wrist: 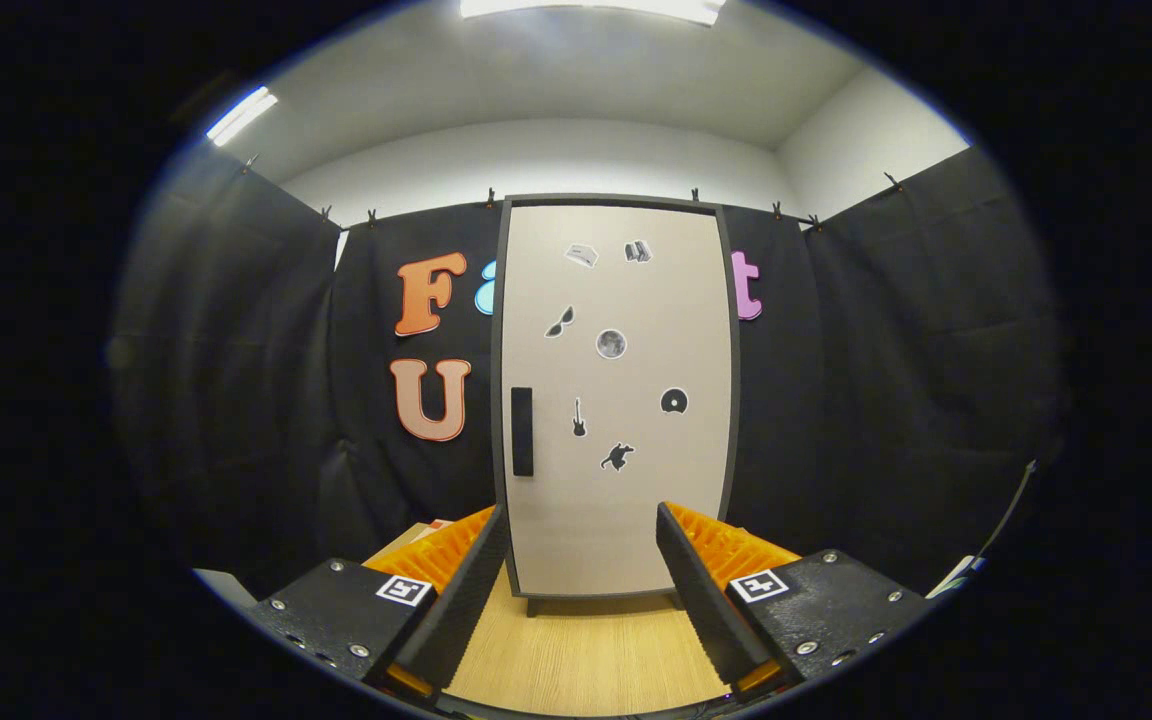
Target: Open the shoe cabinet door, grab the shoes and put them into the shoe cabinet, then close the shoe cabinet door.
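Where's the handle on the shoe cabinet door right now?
In the gripper view, the dark handle sits at the left edge of the closed shoe cabinet door, about mid-height, left of the guitar sticker, beyond the open gripper.

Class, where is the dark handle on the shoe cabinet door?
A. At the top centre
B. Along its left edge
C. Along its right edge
B: the handle sits by the left edge of the closed shoe cabinet door, beyond the open gripper.
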{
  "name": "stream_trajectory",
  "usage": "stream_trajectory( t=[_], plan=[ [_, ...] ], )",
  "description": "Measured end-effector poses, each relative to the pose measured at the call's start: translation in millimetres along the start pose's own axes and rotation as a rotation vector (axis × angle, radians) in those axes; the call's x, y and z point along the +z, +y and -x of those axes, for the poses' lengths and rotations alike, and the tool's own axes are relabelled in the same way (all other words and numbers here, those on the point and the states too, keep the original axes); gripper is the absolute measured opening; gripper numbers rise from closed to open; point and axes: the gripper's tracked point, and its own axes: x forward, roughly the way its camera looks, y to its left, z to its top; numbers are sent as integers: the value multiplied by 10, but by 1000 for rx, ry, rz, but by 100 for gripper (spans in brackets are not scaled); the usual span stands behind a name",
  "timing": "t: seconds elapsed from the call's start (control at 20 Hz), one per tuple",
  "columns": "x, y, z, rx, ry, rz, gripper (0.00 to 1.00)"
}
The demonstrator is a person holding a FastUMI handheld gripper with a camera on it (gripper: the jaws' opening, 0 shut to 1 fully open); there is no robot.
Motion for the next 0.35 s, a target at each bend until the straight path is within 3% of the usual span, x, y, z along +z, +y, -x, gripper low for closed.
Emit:
stream_trajectory(
  t=[0.35],
  plan=[
    [-43, 22, 32, 13, 7, -3, 93]
  ],
)
